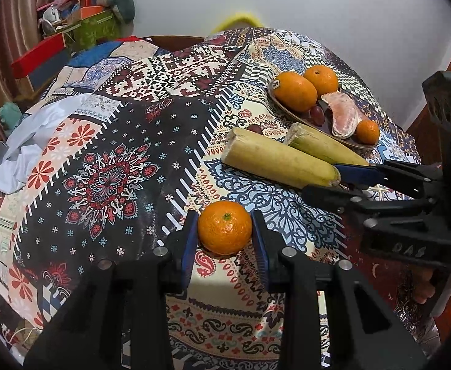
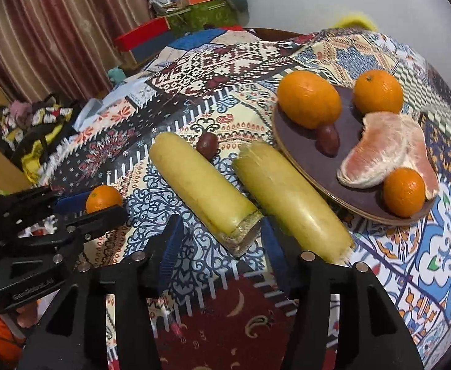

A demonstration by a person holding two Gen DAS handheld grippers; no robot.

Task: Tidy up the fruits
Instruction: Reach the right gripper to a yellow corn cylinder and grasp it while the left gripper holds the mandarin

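Note:
My left gripper (image 1: pixel 224 219) is shut on a small mandarin (image 1: pixel 225 227), blue pads against both its sides, low over the patterned cloth. It also shows at the left of the right wrist view, the mandarin (image 2: pixel 103 199) in its jaws. Two yellow-green cane pieces lie side by side on the cloth. My right gripper (image 2: pixel 222 231) stands open around the cut end of the left cane piece (image 2: pixel 204 191), with a gap at its left pad. The right cane piece (image 2: pixel 290 200) lies beside the dark plate (image 2: pixel 351 123). The plate holds two oranges (image 2: pixel 308 98), a mandarin (image 2: pixel 404 192), pomelo segments (image 2: pixel 376 151) and a grape (image 2: pixel 328 138).
A loose grape (image 2: pixel 207 144) lies on the cloth behind the cane pieces. Boxes and clutter (image 1: pixel 80 21) pile up at the back left by the curtain. Crumpled white fabric (image 1: pixel 19 148) hangs at the table's left edge. A white wall runs behind.

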